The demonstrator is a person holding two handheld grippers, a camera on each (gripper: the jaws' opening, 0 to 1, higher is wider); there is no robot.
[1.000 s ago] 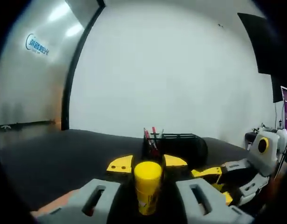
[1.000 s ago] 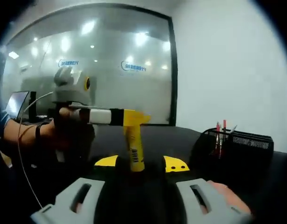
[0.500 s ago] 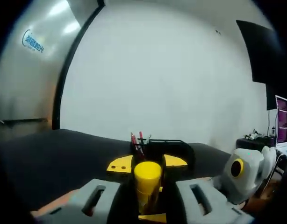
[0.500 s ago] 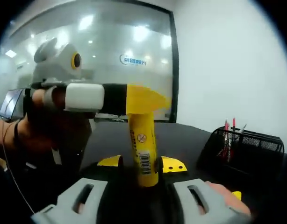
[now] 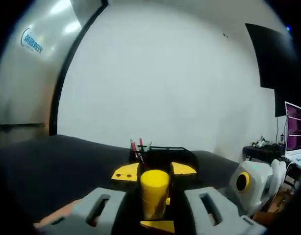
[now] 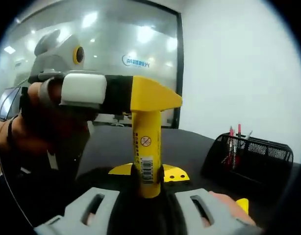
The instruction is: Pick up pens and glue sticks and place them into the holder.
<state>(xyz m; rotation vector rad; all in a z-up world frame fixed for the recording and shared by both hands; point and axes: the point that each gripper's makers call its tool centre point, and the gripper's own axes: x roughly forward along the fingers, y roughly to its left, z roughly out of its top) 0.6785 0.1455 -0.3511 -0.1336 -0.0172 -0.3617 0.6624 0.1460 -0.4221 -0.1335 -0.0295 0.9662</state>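
now we are holding one yellow glue stick (image 6: 146, 156) between both grippers: the right gripper (image 6: 146, 183) is clamped on its lower end, the left gripper (image 6: 145, 95) on its top. the mesh holder (image 6: 248, 156) with pens (image 6: 234, 142) is standing on the dark desk (image 6: 185, 144), apart. next move, we think, is carrying it there. its label shows a barcode, no readable words.

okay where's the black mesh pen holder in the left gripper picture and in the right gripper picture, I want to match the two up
Left gripper view: the black mesh pen holder sits just below centre, on the dark table behind the yellow glue stick.
Right gripper view: the holder sits at the right, below mid-height.
Shared landmark: the red pens standing at the holder's left end.
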